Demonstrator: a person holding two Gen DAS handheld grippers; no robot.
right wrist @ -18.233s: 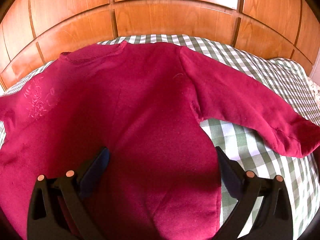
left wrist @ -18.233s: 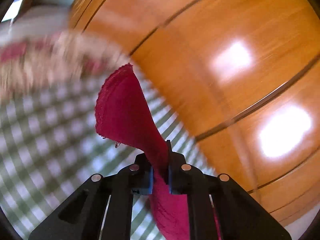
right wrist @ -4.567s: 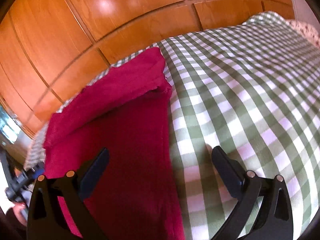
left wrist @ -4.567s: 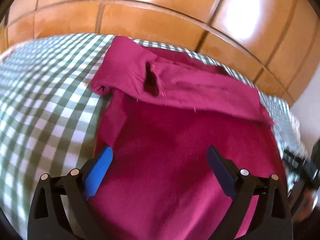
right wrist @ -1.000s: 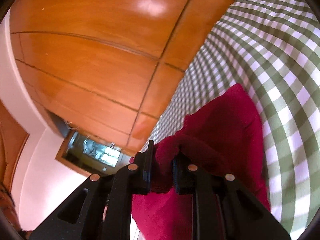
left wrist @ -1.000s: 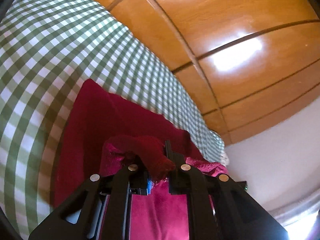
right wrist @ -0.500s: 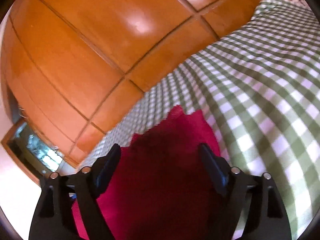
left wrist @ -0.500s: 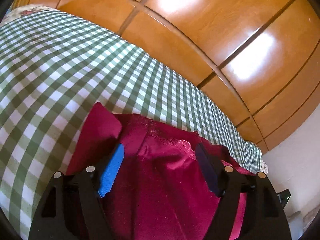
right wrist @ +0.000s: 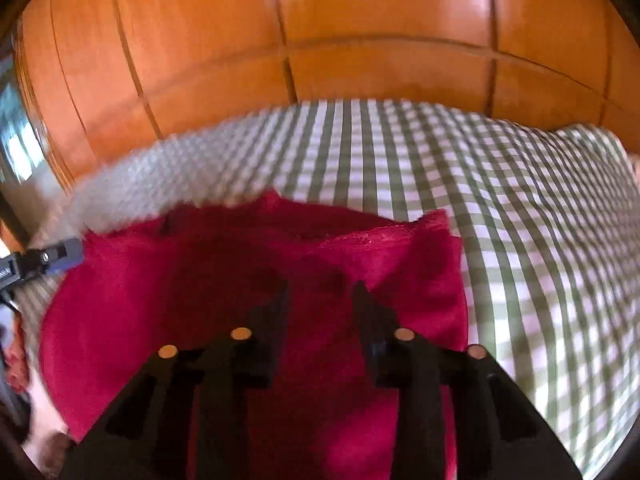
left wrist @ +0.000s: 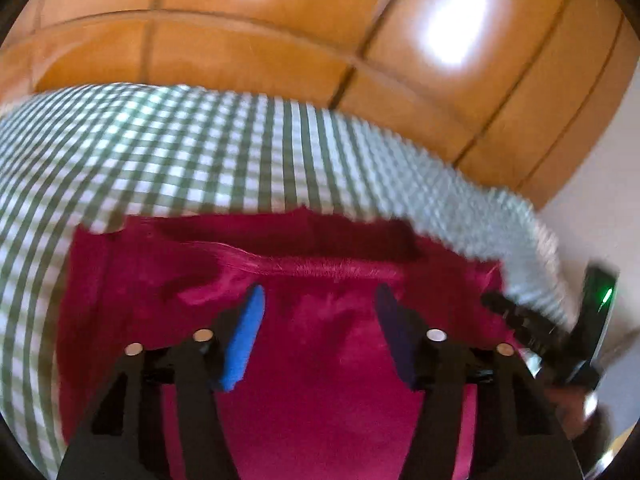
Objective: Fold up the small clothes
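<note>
One crimson sweater (left wrist: 320,360) lies folded into a compact block on a bed covered with a green-and-white checked bedspread (left wrist: 180,152), its doubled-over top layer ending in a fuzzy edge that runs across the garment just ahead of both tools. In the right wrist view the same sweater (right wrist: 240,280) shows a raised corner at its far right, where the folded fabric stands slightly proud of the bedspread (right wrist: 500,200).

The left tool (left wrist: 318,304) hovers over the middle of the sweater with its blue-padded fingers (left wrist: 244,336) spread wide apart, nothing between them. The right tool (right wrist: 318,296) hangs above the right half of the garment, its black fingers (right wrist: 272,320) also parted with red cloth showing through the gap, gripping nothing; whether either tool's tips touch the fabric cannot be told.

Each tool appears in the other's camera: the right one at the sweater's right-hand edge in the left wrist view, a green light glowing on its body, and the left one at the far left edge in the right wrist view. Both frames are softened by motion blur.

Beyond the bed rises a glossy panelled wooden headboard (left wrist: 280,40), catching bright reflections, seen again in the right wrist view (right wrist: 360,20).
</note>
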